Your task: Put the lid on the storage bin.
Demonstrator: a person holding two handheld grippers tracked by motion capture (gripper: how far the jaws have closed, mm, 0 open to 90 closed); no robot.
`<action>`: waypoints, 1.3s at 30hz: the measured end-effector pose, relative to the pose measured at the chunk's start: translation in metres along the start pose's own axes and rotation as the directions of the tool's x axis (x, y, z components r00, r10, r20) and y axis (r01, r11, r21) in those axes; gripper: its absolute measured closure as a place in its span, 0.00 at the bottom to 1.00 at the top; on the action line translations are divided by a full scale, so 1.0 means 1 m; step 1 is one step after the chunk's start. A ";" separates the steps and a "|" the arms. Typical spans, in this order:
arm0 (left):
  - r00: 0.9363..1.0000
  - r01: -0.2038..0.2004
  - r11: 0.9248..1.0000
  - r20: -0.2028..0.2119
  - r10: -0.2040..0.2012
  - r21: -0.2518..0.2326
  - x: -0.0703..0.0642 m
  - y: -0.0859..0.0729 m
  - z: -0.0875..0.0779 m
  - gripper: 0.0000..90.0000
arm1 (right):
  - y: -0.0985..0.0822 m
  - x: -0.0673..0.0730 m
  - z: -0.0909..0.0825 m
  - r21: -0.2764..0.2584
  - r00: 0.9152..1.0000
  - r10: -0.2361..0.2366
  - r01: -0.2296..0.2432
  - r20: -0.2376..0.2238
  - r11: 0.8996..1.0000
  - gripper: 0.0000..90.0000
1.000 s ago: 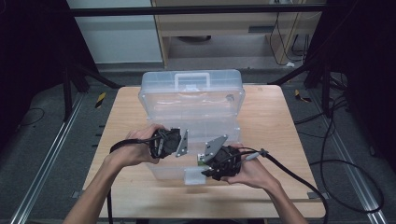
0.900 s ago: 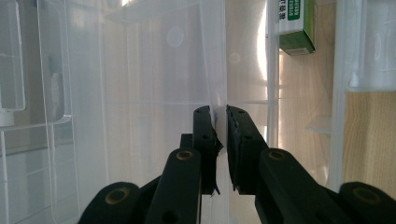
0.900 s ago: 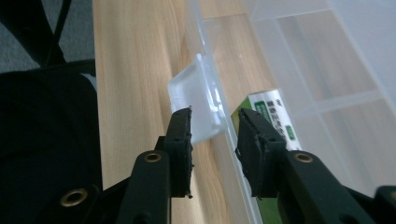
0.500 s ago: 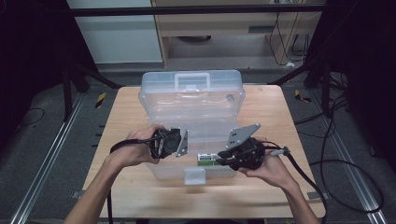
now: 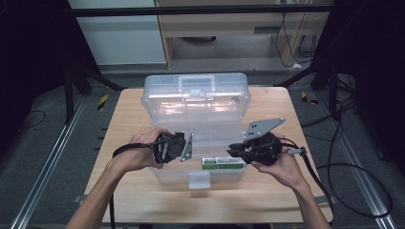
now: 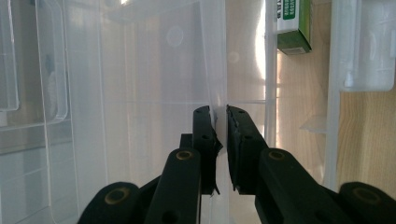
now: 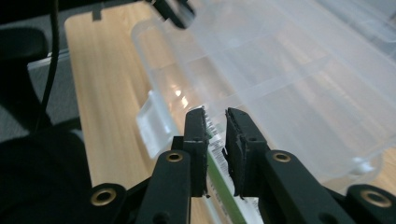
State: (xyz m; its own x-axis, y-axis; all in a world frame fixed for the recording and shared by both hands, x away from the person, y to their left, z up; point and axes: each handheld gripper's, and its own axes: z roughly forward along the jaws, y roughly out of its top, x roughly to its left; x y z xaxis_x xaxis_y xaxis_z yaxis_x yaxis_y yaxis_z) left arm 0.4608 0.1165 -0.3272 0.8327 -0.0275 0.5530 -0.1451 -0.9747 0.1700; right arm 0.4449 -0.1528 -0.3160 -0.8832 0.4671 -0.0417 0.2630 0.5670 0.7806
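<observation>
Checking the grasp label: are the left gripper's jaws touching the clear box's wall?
Touching. In the left gripper view, the left gripper pinches a thin wall of the clear box between its jaws.

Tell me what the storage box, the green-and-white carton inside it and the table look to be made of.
Storage box: clear, glossy moulded plastic; the table grain shows through its walls. Green-and-white carton: probably printed cardboard, with sharp folded edges and small print. Table: pale wood or wood-look laminate with a matte, grained surface; which one cannot be told.
</observation>
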 end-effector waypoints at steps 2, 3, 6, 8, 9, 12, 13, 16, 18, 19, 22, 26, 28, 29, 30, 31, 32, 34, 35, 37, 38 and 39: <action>1.000 -0.001 1.000 0.000 0.001 0.000 0.000 0.000 0.000 0.91 | 0.000 -0.002 -0.001 -0.002 1.000 0.010 -0.010 0.018 1.000 0.88; 1.000 -0.001 1.000 0.001 0.001 0.000 0.000 0.000 0.000 0.91 | 0.001 -0.007 -0.002 -0.013 0.998 0.036 -0.035 0.054 0.999 0.89; 1.000 -0.003 1.000 0.000 0.003 0.002 0.000 0.000 0.000 0.91 | 0.001 -0.013 -0.003 -0.034 0.993 0.072 -0.069 0.098 0.997 0.89; 1.000 -0.003 1.000 0.000 0.003 0.002 0.000 0.000 0.000 0.91 | 0.001 -0.019 -0.004 -0.053 0.988 0.105 -0.099 0.114 0.994 0.91; 1.000 -0.003 1.000 0.000 0.003 0.002 0.000 0.000 0.000 0.91 | 0.000 -0.022 -0.004 -0.059 0.985 0.122 -0.116 0.121 0.992 0.92; 1.000 -0.003 1.000 0.001 0.003 0.002 -0.001 0.000 0.000 0.91 | -0.003 -0.030 -0.003 -0.057 0.978 0.146 -0.138 0.151 0.989 0.94; 1.000 -0.003 1.000 0.001 0.003 0.003 -0.001 0.000 0.000 0.91 | -0.004 -0.032 -0.002 -0.055 0.977 0.150 -0.143 0.152 0.988 0.95; 1.000 -0.004 1.000 0.002 0.004 0.004 -0.001 0.000 0.000 0.91 | -0.006 -0.036 -0.002 -0.062 0.972 0.162 -0.153 0.170 0.986 0.97; 1.000 -0.004 1.000 0.002 0.004 0.004 -0.001 0.000 0.000 0.91 | -0.007 -0.039 -0.002 -0.075 0.969 0.172 -0.161 0.175 0.984 0.98; 1.000 -0.003 1.000 0.002 0.003 0.003 -0.002 0.000 0.000 0.91 | -0.007 -0.040 -0.002 -0.083 0.968 0.179 -0.167 0.178 0.983 0.99; 1.000 -0.003 1.000 0.001 0.003 0.004 -0.003 0.000 0.000 0.91 | -0.008 -0.044 -0.002 -0.106 0.961 0.205 -0.188 0.187 0.976 1.00; 1.000 -0.005 1.000 0.002 0.005 0.009 -0.004 0.001 0.000 0.91 | -0.009 -0.050 -0.002 -0.136 0.953 0.236 -0.212 0.191 0.968 1.00; 1.000 -0.005 1.000 0.004 0.005 0.009 -0.005 0.001 0.001 0.91 | -0.009 -0.052 -0.003 -0.145 0.949 0.245 -0.219 0.197 0.965 1.00; 1.000 -0.005 1.000 0.004 0.005 0.009 -0.005 0.001 0.001 0.91 | -0.009 -0.053 -0.003 -0.148 0.948 0.247 -0.220 0.203 0.964 1.00; 1.000 -0.009 1.000 0.006 0.009 0.012 -0.005 0.001 0.000 0.91 | -0.009 -0.053 -0.003 -0.148 0.948 0.247 -0.220 0.203 0.964 1.00; 1.000 -0.006 1.000 0.008 0.006 0.008 -0.006 0.001 0.001 0.91 | -0.009 -0.054 -0.004 -0.151 0.945 0.251 -0.223 0.210 0.963 1.00; 1.000 -0.006 1.000 0.009 0.006 0.005 -0.007 0.001 0.001 0.91 | -0.009 -0.054 -0.004 -0.155 0.944 0.257 -0.228 0.209 0.961 1.00; 1.000 -0.006 1.000 0.016 0.006 0.013 -0.008 0.001 0.001 0.91 | -0.010 -0.056 -0.005 -0.160 0.942 0.262 -0.232 0.209 0.960 1.00; 1.000 -0.006 1.000 0.018 0.006 0.010 -0.008 0.001 0.001 0.91 | -0.011 -0.056 -0.005 -0.159 0.941 0.266 -0.236 0.209 0.959 1.00; 1.000 -0.007 1.000 0.023 0.007 0.002 -0.011 0.000 0.003 0.91 | -0.012 -0.057 -0.004 -0.162 0.940 0.270 -0.239 0.209 0.957 1.00; 1.000 -0.009 1.000 0.027 0.009 0.009 -0.012 0.000 0.002 0.91 | -0.013 -0.057 -0.004 -0.162 0.939 0.273 -0.242 0.209 0.957 1.00; 1.000 -0.009 1.000 0.024 0.008 0.010 -0.013 0.000 0.002 0.91 | -0.014 -0.058 -0.004 -0.163 0.939 0.272 -0.241 0.210 0.957 1.00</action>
State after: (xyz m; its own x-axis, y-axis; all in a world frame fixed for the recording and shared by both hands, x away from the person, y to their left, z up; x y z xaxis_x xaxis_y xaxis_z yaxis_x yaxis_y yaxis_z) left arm 0.4514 0.1161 -0.3363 0.8440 -0.0409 0.5348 -0.1469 -0.9766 0.1572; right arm 0.4906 -0.1903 -0.3219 -0.6762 0.7355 0.0420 0.4011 0.3197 0.8584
